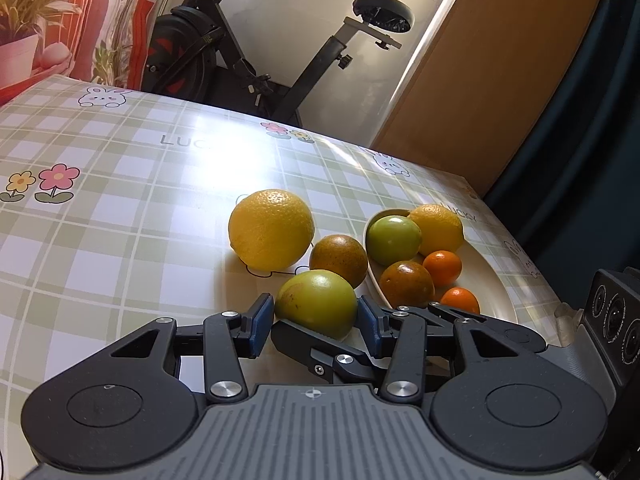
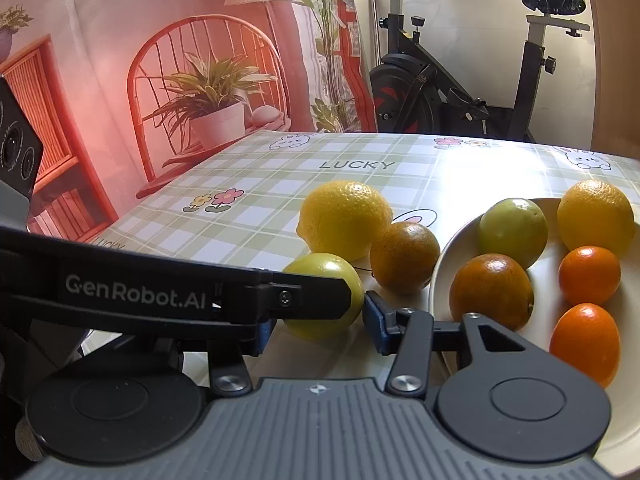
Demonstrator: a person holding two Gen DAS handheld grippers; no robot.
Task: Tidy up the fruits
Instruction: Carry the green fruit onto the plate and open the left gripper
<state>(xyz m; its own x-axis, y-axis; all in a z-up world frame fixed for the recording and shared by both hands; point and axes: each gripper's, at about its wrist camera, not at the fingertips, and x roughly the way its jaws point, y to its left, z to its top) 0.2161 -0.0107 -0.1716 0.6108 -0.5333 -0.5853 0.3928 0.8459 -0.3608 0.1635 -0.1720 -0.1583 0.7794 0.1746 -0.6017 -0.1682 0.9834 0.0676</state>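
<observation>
We see the left gripper [image 1: 316, 316] pinching a green fruit [image 1: 316, 304]. The right gripper [image 2: 320, 320] straddles that fruit, its grip unclear. 5 fruits fill the plate [image 2: 440, 276].

On the counter [image 1: 100, 240], three fruits lay loose to the left of the plate [image 1: 492, 280]: a big citrus [image 1: 271, 229] farthest back, a smaller fruit [image 1: 339, 260] just beside the plate's rim, and another fruit [image 1: 316, 304] nearest, between the left gripper's [image 1: 316, 322] jaws. Five fruits lay in the plate. An exercise bike [image 1: 248, 52] stood behind the counter.
</observation>
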